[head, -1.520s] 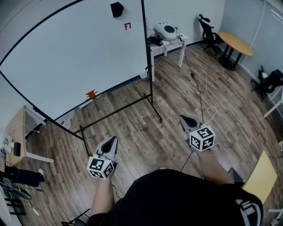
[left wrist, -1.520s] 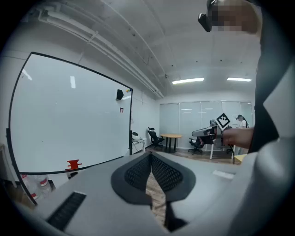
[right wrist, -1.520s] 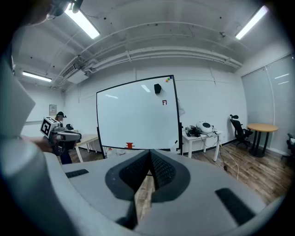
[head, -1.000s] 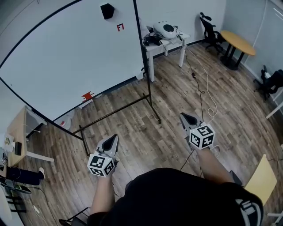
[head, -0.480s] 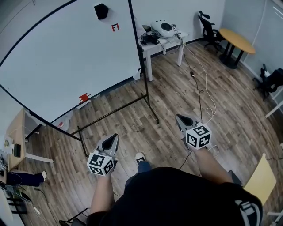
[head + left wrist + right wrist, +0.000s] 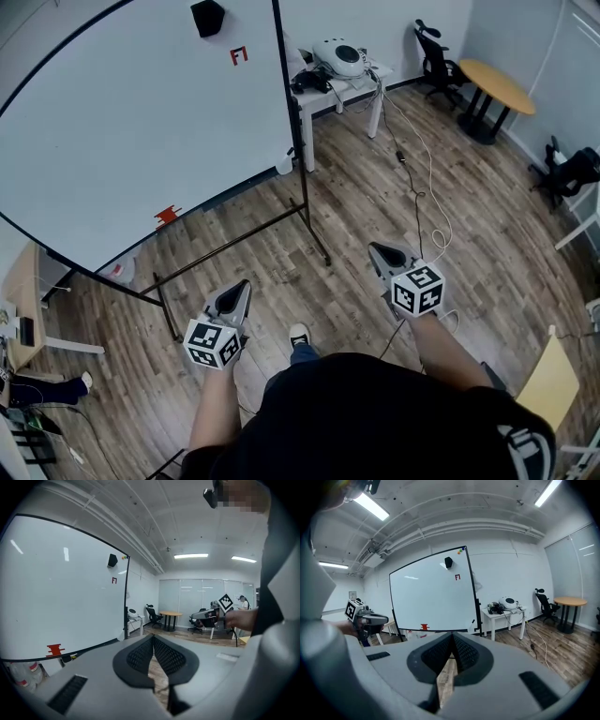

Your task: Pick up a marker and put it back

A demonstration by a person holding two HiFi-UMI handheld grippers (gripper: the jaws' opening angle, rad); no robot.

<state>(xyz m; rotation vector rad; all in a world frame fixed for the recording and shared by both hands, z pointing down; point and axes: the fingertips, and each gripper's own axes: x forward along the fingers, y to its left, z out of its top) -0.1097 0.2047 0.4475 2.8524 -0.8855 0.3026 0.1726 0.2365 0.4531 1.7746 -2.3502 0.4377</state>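
A large whiteboard (image 6: 141, 122) on a black wheeled frame stands ahead and to the left. A black eraser (image 6: 207, 17) and a red mark (image 6: 240, 56) sit near its top; a small red item (image 6: 167, 216) sits on its lower edge. Tiny coloured bits at the board's top corner (image 6: 461, 551) are too small to tell; no marker shows clearly. My left gripper (image 6: 244, 284) and right gripper (image 6: 373, 249) hover over the wooden floor, both shut with nothing between the jaws. The left gripper (image 6: 153, 636) and the right gripper (image 6: 452, 633) point toward the board.
Behind the board stands a white table (image 6: 342, 66) with devices on it. A cable (image 6: 422, 187) trails across the floor. A round wooden table (image 6: 497, 86) and office chair (image 6: 434, 45) stand at the far right, and a small side table (image 6: 19, 309) at the left.
The view has shifted toward the whiteboard and a shoe has come into sight below. Both grippers keep their spacing and stay shut.
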